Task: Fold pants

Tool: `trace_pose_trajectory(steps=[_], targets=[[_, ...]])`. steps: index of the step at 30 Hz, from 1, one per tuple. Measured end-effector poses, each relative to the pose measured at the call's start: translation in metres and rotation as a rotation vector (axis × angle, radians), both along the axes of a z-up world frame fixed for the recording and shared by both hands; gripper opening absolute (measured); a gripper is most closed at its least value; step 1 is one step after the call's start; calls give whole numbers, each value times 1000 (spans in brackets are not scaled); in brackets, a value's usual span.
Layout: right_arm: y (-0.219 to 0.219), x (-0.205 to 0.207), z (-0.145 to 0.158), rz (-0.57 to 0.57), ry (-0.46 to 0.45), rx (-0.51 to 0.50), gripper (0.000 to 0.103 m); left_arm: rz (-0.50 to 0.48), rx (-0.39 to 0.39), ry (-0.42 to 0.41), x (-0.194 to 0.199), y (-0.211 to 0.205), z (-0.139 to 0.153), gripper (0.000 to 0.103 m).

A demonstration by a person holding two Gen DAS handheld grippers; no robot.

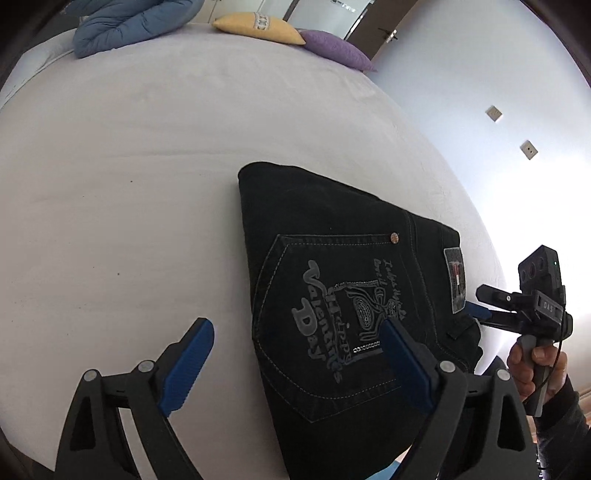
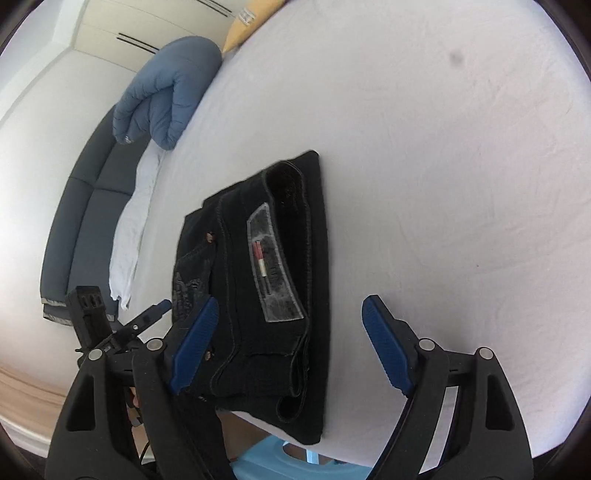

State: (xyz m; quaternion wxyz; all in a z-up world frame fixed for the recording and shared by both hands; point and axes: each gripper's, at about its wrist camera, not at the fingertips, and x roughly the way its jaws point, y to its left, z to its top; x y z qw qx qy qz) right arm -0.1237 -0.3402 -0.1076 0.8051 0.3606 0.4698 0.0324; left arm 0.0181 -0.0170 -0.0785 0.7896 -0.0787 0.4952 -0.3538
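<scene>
White bed (image 1: 110,166) carried folded black pants (image 1: 332,288) at its near edge; my left gripper (image 1: 295,369) and right gripper (image 2: 288,343) both gaped wide, holding nothing.

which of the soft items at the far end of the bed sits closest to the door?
The purple pillow. It lies rightmost, just below the door; the yellow pillow is beside it, and the folded blue duvet farthest left.

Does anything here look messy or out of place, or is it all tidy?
Mostly tidy. The black pants lie folded into a compact stack on the bed, but the stack's near corner pokes just past the mattress edge in the right wrist view. Both the left gripper and right gripper are open, holding nothing.
</scene>
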Motion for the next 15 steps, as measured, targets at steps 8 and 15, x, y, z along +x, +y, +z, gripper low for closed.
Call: trace_pose_trajectory(steps=[8, 15], targets=[[1, 26, -5, 6, 11, -11, 72, -74, 170, -9, -6, -46, -11, 80], [17, 41, -15, 48, 41, -60, 45, -71, 218, -30, -10, -57, -10, 78]])
